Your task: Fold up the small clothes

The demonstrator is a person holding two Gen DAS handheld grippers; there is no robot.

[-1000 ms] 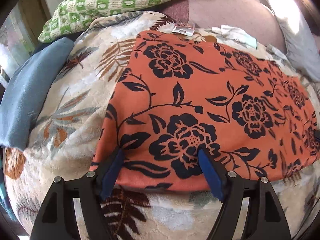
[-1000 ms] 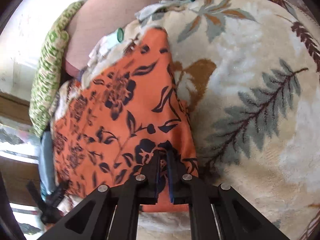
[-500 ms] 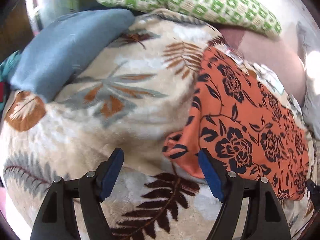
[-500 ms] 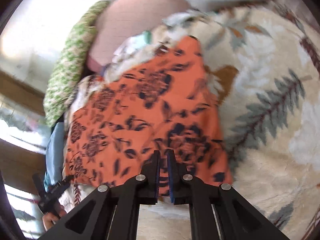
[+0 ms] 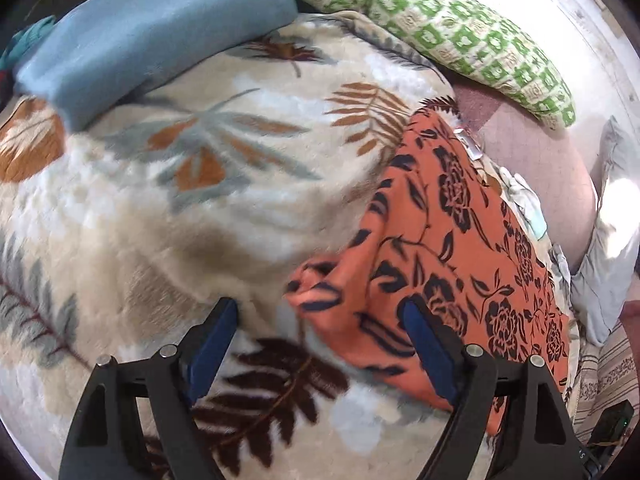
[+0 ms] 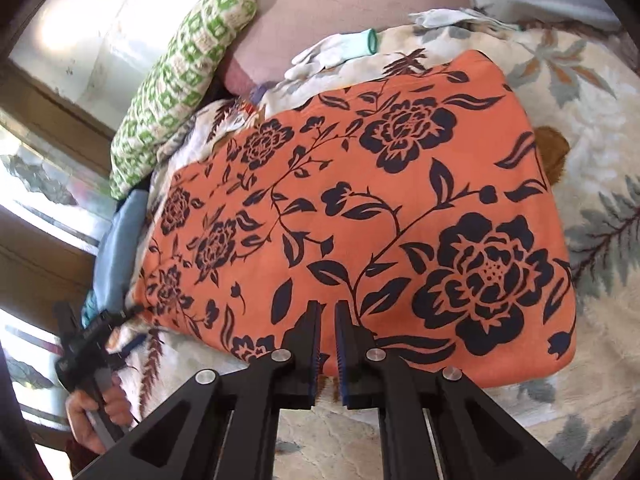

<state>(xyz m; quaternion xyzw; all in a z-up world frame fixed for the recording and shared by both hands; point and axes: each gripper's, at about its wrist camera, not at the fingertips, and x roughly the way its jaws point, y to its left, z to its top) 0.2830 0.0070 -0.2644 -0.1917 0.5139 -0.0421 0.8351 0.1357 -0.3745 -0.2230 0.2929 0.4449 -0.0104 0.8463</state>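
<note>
Daylight pours in strongly, blowing out the pale wall (image 5: 592, 40) behind the green-and-cream checked pillow (image 5: 440, 28) and the window panes (image 6: 36, 184). The plush cream leaf-patterned blanket (image 5: 180, 200) smears with motion blur in the left wrist view, while the orange black-flowered cloth (image 6: 400, 208) looks crisp from the right. Both views bulge and darken to black at their round rims.

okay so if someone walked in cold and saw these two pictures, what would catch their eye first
The orange cloth with black flowers dominates, spread flat on a cream leaf-patterned blanket. The right gripper is shut at its near edge, while the left gripper is opening over a rumpled corner. A green checked pillow lies behind.
</note>
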